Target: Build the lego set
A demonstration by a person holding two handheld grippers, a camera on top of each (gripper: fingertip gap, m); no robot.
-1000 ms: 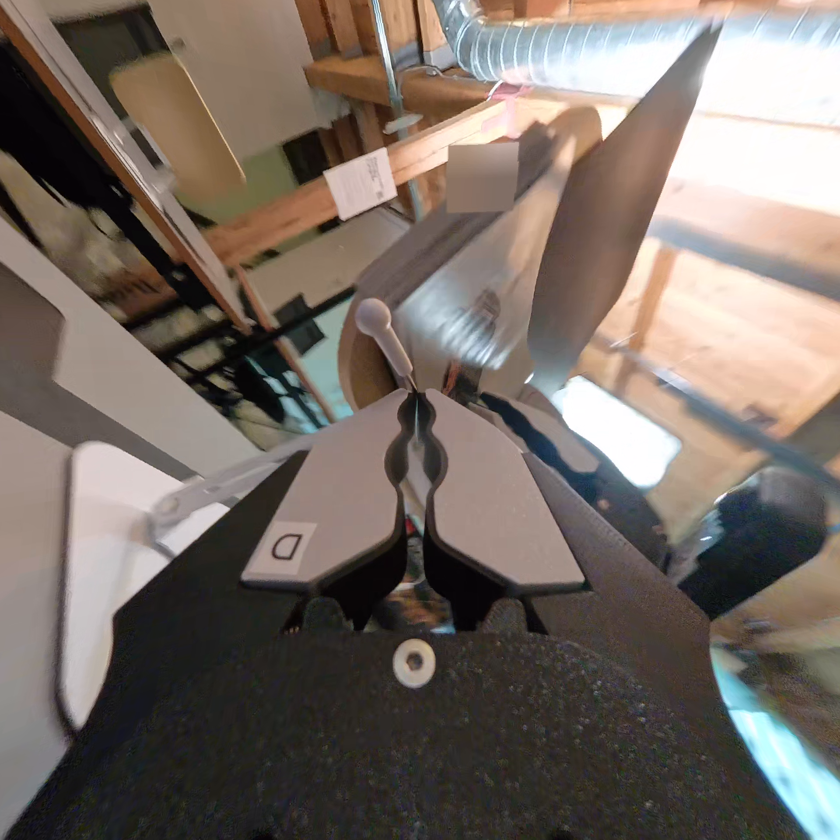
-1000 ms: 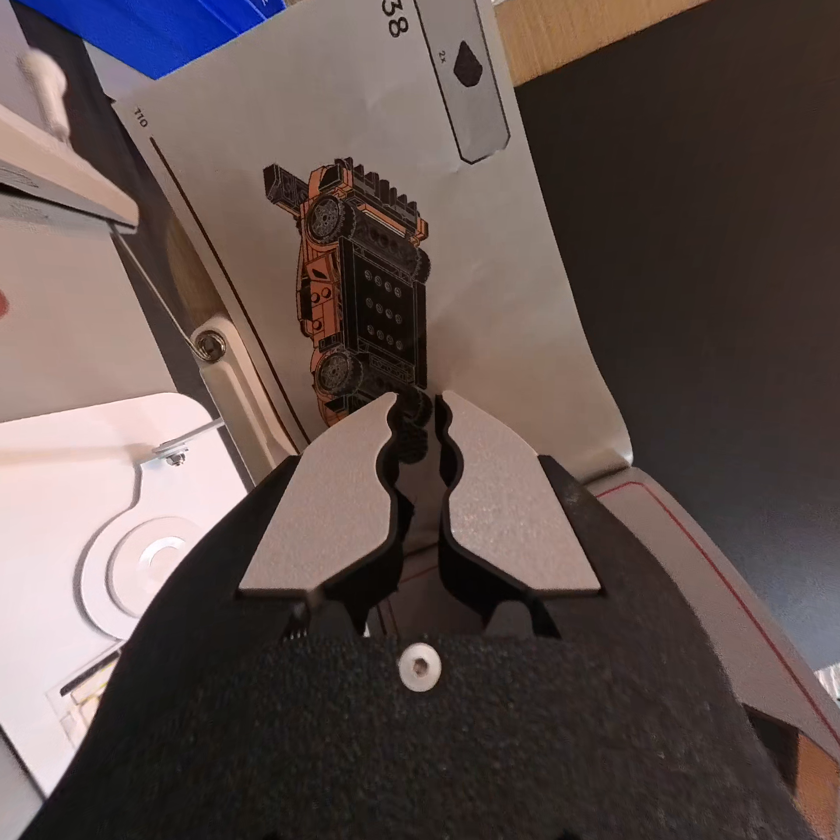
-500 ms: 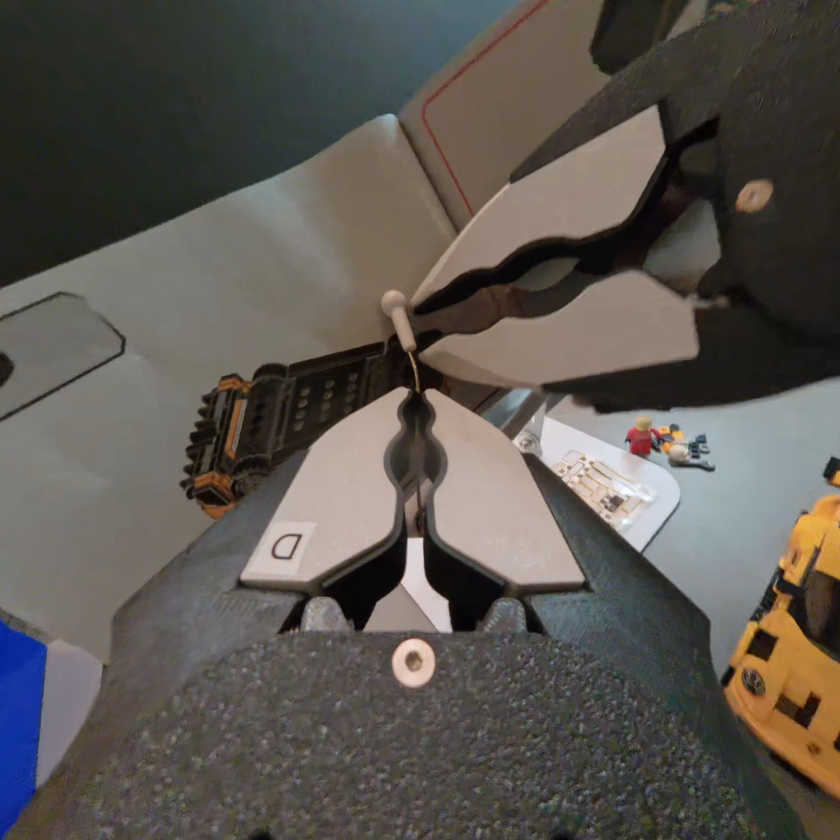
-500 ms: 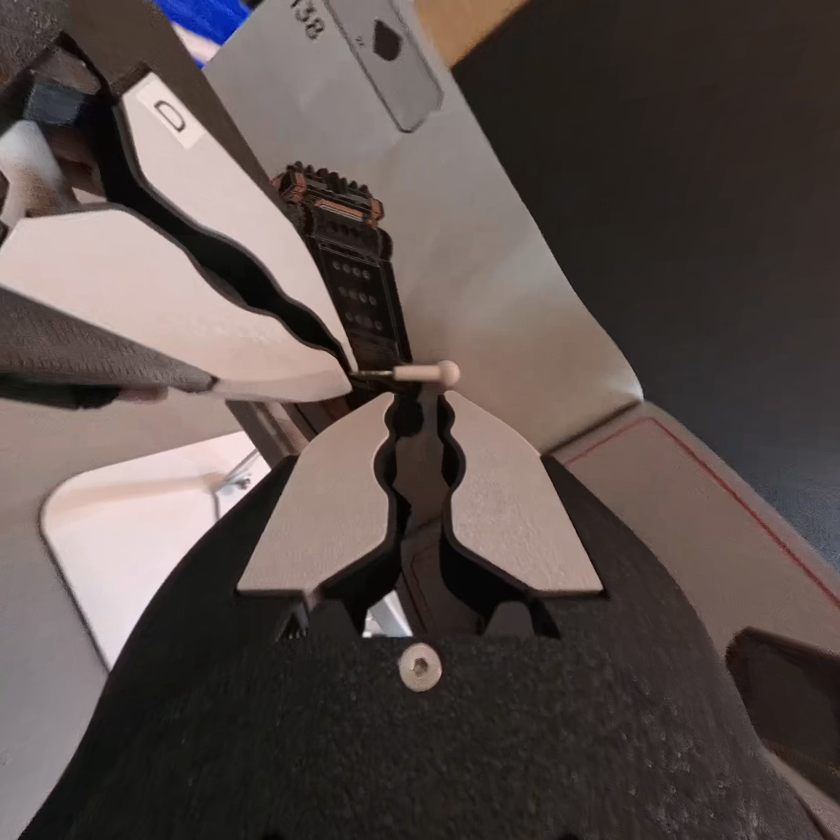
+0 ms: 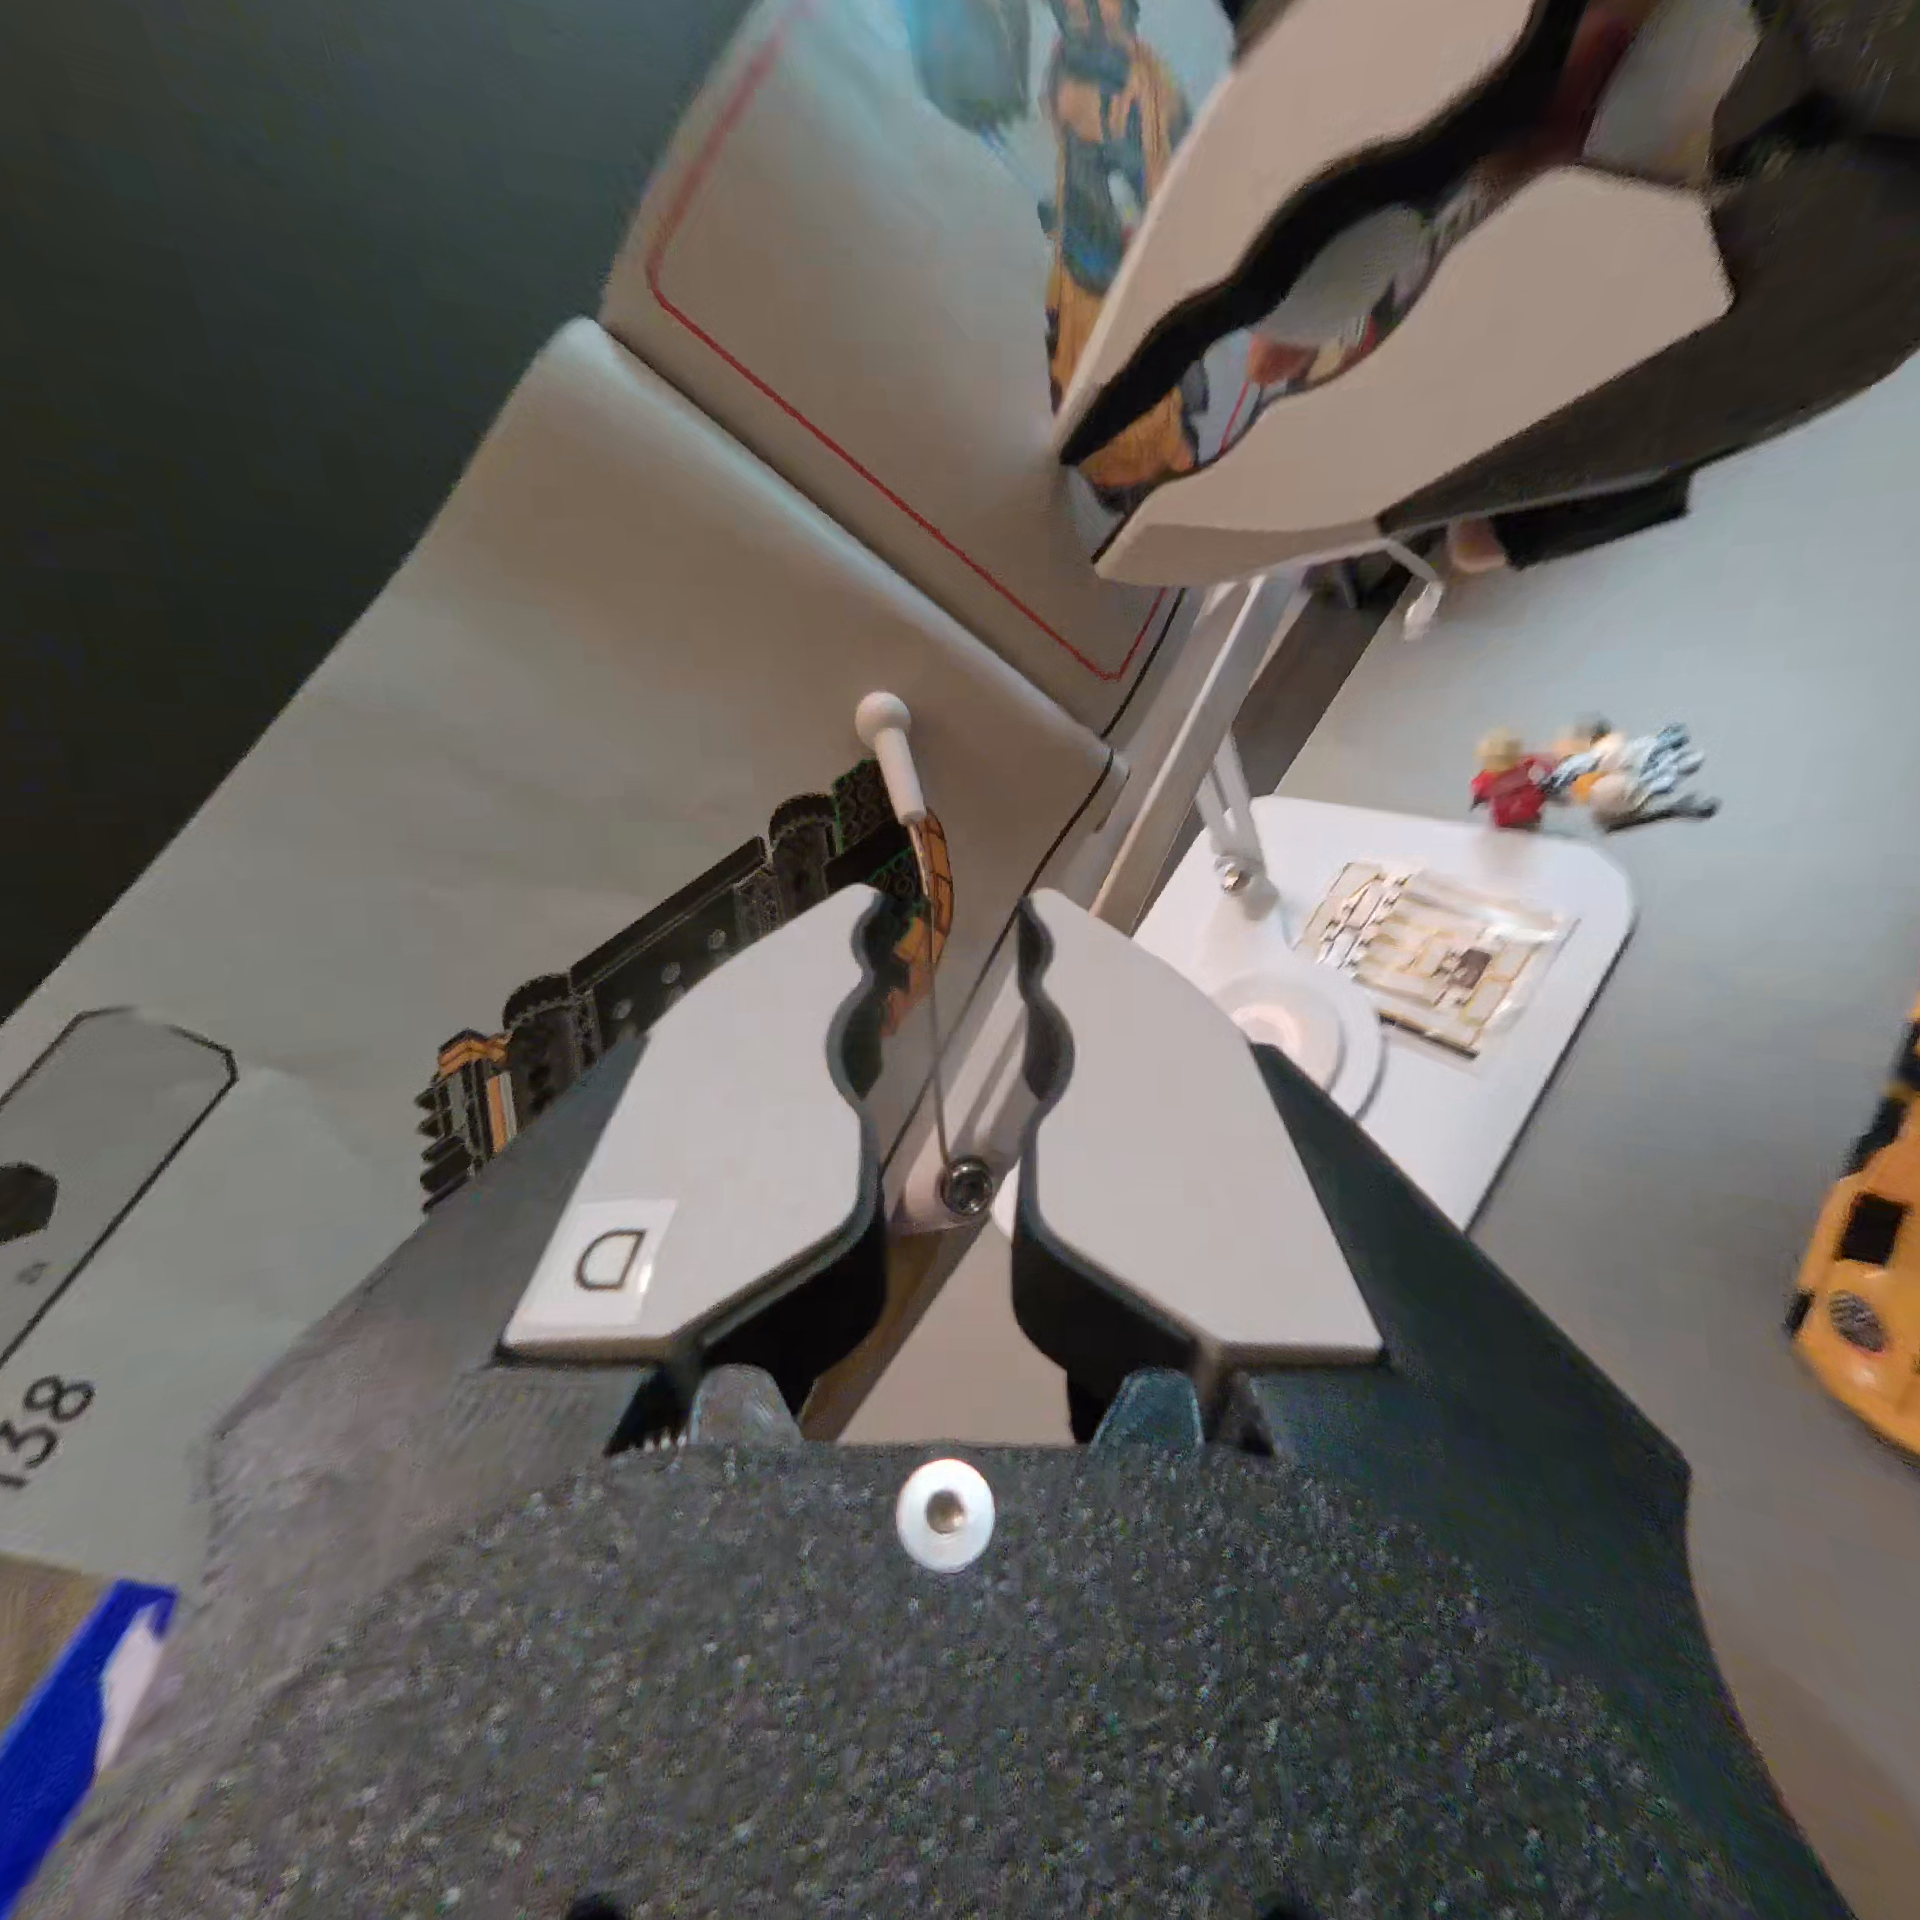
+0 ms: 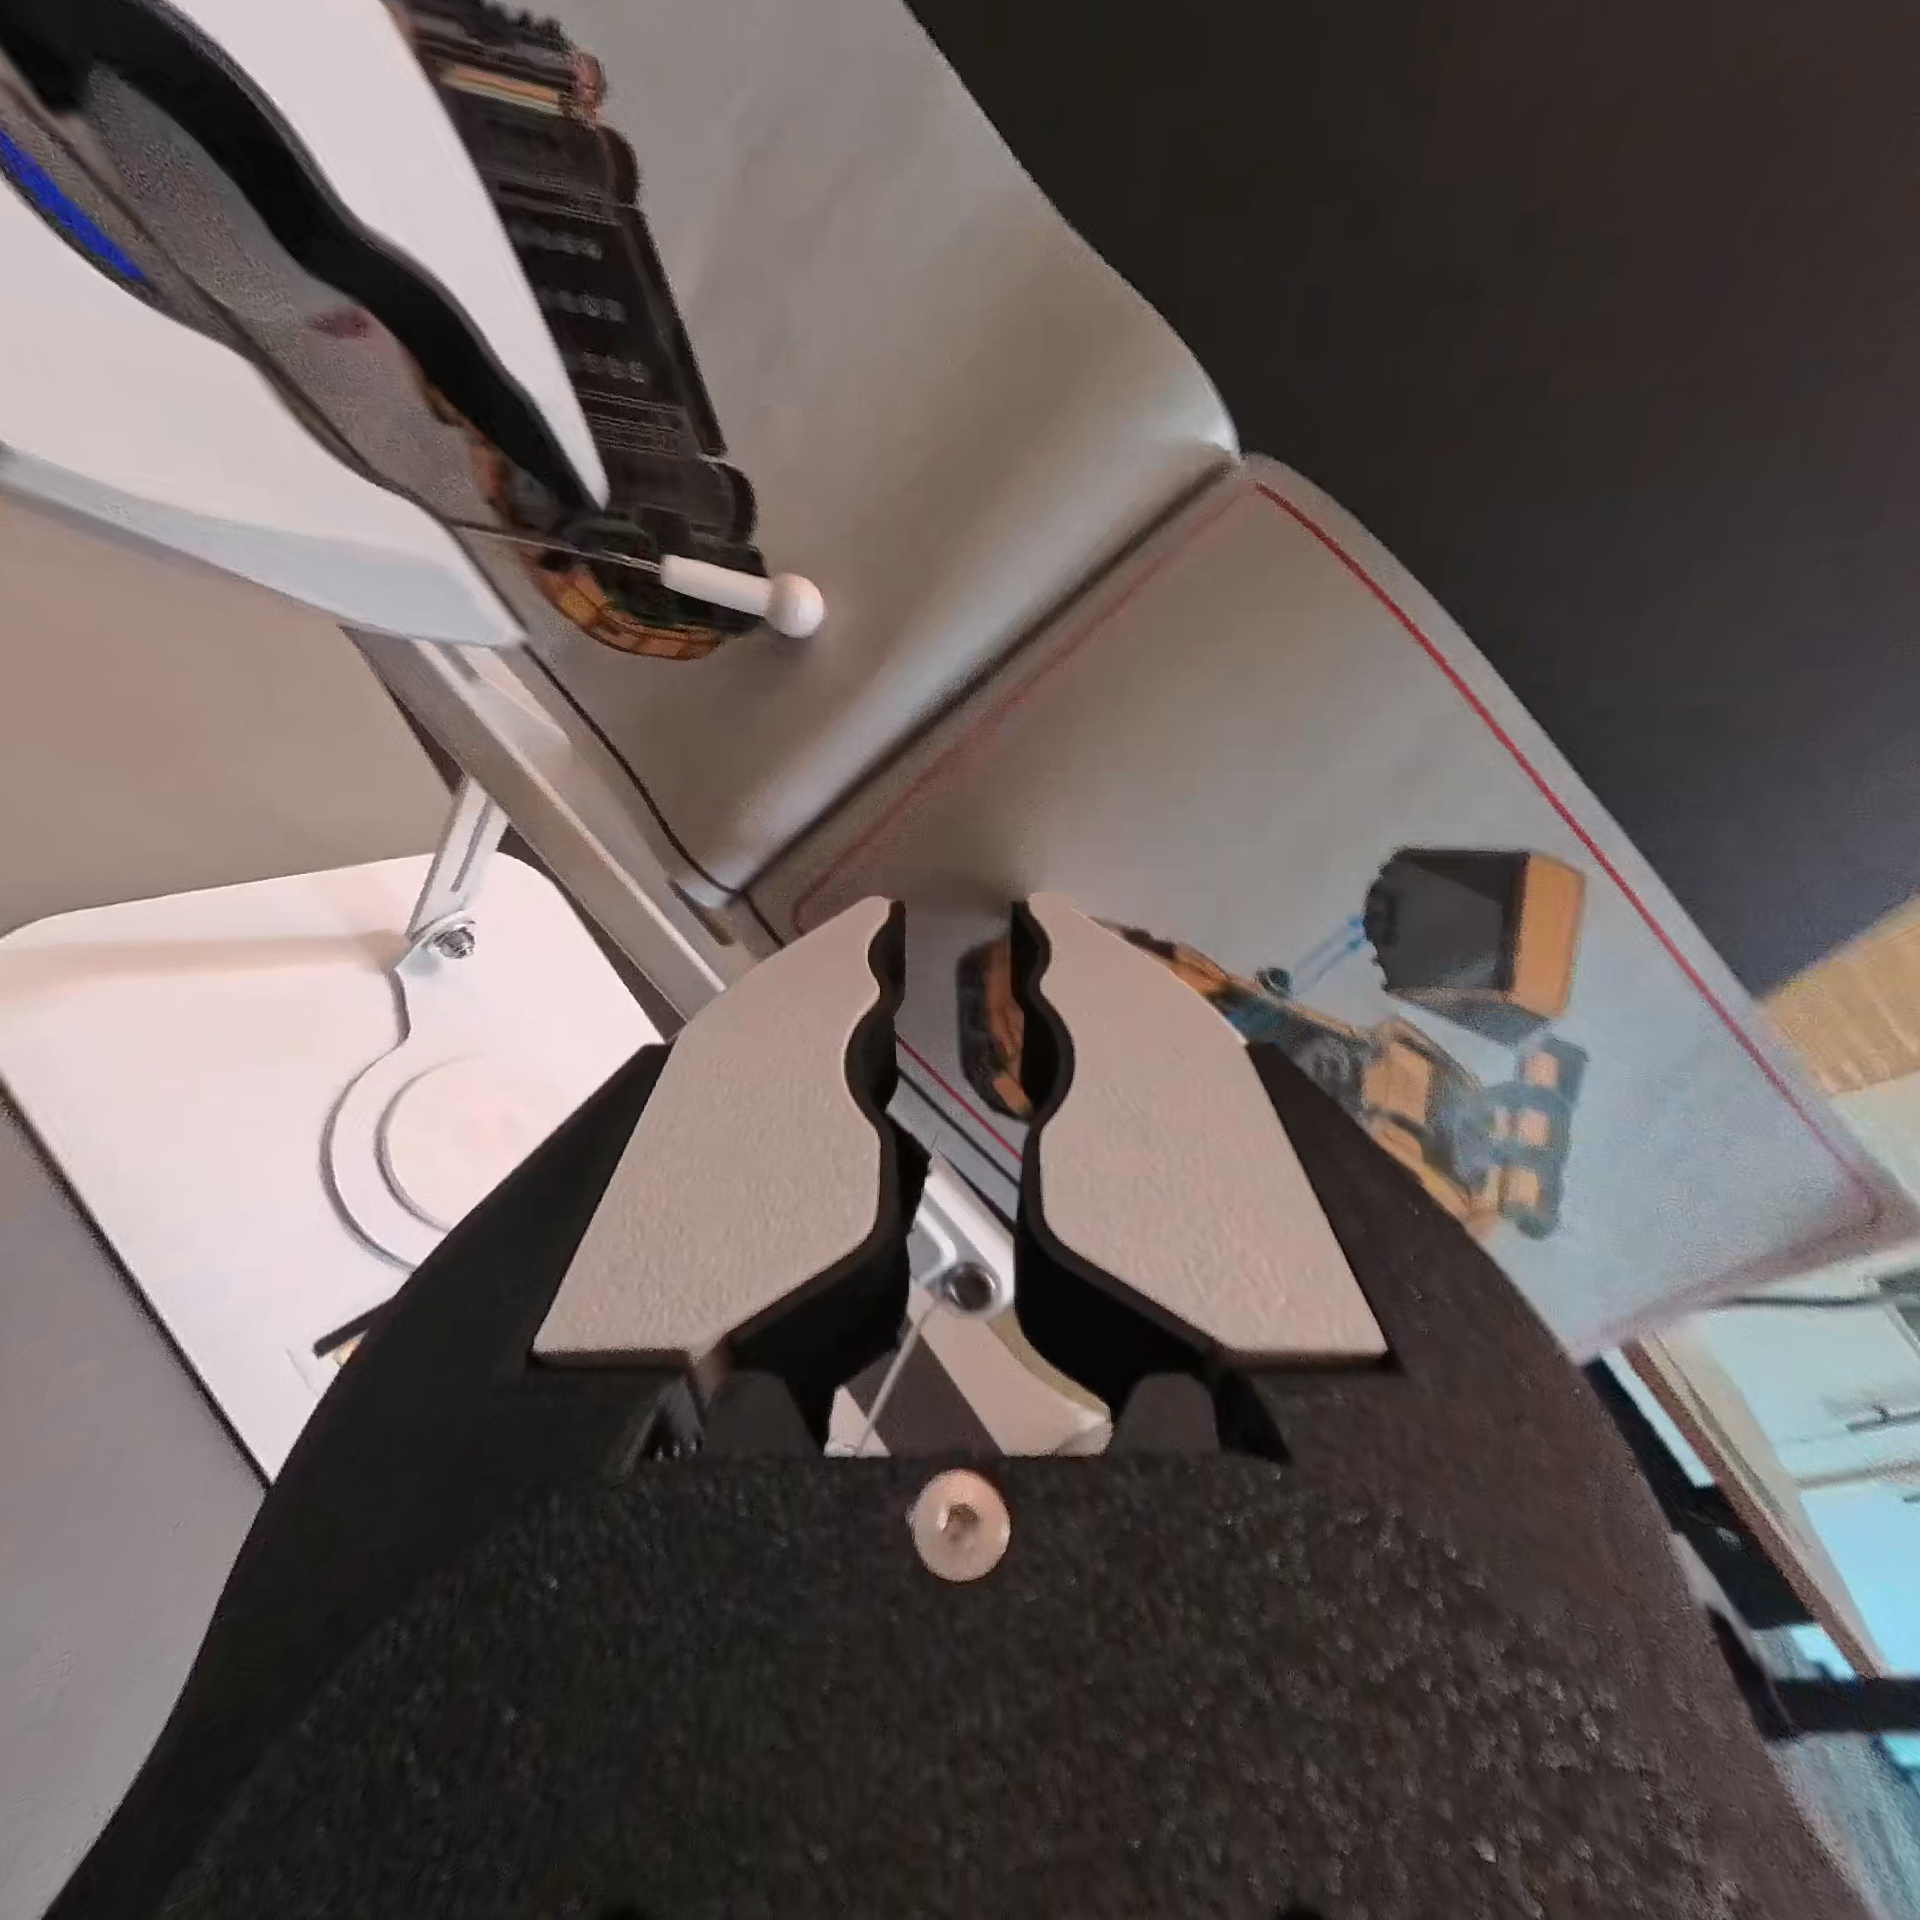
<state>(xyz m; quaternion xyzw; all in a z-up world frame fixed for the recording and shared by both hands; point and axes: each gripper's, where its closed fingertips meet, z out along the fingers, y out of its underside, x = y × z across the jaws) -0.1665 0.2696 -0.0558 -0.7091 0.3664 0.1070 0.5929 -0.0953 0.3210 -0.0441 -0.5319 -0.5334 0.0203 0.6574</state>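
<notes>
My left gripper point(image 5: 945, 914) stands open with nothing between its jaws; the white-tipped wire page holder point(image 5: 896, 764) rises through the gap, touching neither finger. My right gripper point(image 6: 954, 920) is parted a little less and also holds nothing; in the left wrist view it hangs over the right-hand page. The instruction booklet point(image 5: 623, 665) lies spread on its white stand point(image 5: 1507, 1039), and the partly built yellow model point(image 5: 1860, 1247) sits at the right edge of that view, well apart from both claws.

The step in hand, as I judge it, is settling the pages under the holders so the next building step can be read. To do it well I should let the wire press the left page flat near the spine, draw my fingers straight back along the wire without snagging it, and keep the right claw off the paper's curl (glossy pages spring up easily).

Counted: two grippers, one booklet with two pages showing, one stand, one white-tipped holder plainly seen, one yellow model, and one small cluster of minifigure pieces point(image 5: 1590, 774) whose number I cannot tell.
</notes>
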